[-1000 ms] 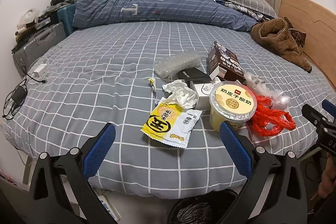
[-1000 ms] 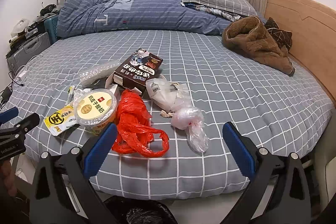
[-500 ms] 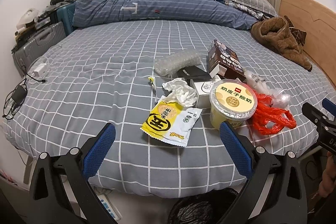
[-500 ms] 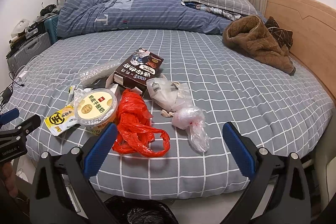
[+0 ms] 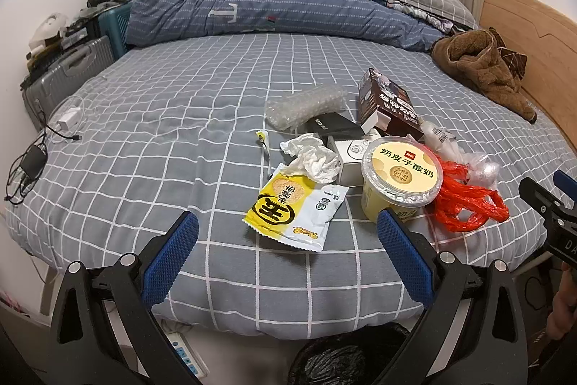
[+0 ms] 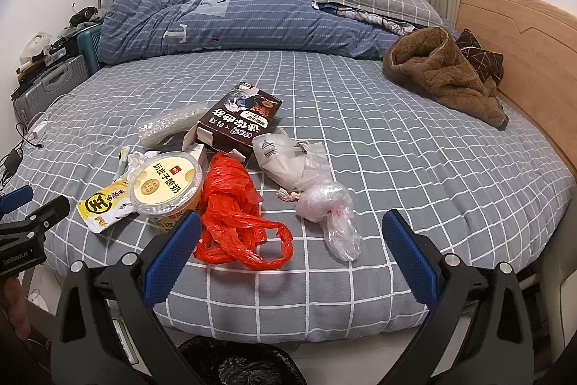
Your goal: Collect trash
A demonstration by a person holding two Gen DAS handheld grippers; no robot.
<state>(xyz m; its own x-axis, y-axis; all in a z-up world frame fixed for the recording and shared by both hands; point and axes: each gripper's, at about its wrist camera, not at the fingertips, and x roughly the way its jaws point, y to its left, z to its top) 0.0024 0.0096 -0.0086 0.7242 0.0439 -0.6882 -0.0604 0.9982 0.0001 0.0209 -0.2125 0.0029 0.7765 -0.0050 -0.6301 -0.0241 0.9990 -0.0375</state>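
Trash lies on the grey checked bed [image 5: 144, 150]: a yellow snack wrapper [image 5: 294, 210], a crumpled tissue [image 5: 313, 157], a yellow yogurt tub [image 5: 400, 179], a red plastic bag [image 6: 238, 211], clear plastic bags [image 6: 317, 190], a brown carton [image 6: 239, 125] and bubble wrap [image 5: 306, 103]. My left gripper [image 5: 286, 244] is open, just short of the wrapper. My right gripper [image 6: 290, 244] is open, in front of the red bag. A black-lined trash bin [image 5: 346, 359] sits below the bed edge.
A folded blue duvet [image 5: 270, 9] and pillows lie at the far side. A brown garment [image 6: 443, 74] lies by the wooden headboard [image 6: 519, 38]. Suitcases [image 5: 65, 74] stand left of the bed; a charger and cables [image 5: 54, 132] lie on its left edge.
Both grippers have risen and edged slightly forward; the bed items sit a little lower in view. Nothing on the bed has moved.
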